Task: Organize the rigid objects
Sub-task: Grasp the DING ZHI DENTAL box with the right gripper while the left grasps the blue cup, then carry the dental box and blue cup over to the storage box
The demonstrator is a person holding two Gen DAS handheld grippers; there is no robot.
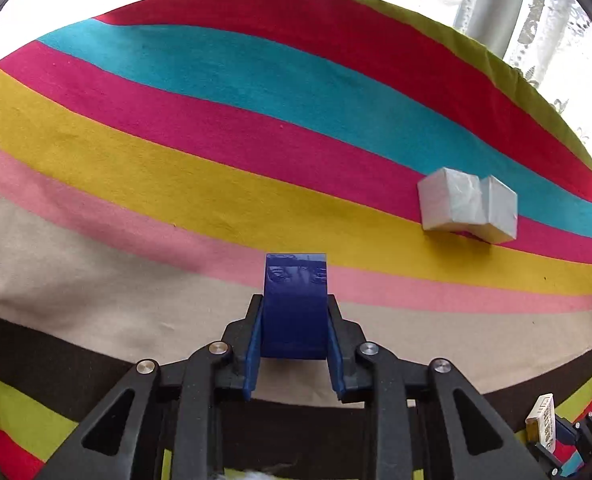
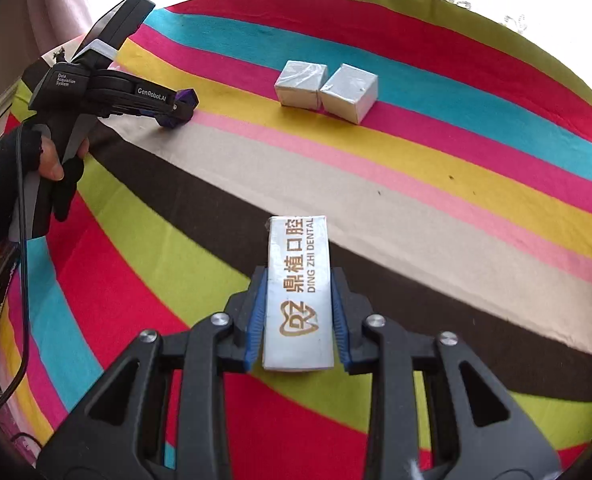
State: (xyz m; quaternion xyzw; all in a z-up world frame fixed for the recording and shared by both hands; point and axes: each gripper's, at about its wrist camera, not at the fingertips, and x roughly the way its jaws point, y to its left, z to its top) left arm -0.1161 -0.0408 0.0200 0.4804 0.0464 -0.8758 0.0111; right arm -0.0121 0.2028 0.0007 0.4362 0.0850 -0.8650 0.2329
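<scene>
Your left tool (image 1: 294, 320) grips a dark blue box (image 1: 295, 304), your right tool (image 2: 297, 312) the white dental box (image 2: 298, 292), likely to line up beside the two silver boxes (image 2: 325, 91) near the table's far edge.

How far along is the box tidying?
Done: two silver boxes sit side by side, touching, on the striped cloth. In hand: left gripper is shut on a blue box; right gripper is shut on a white dental box. Left: setting both down, probably by the silver pair.
</scene>
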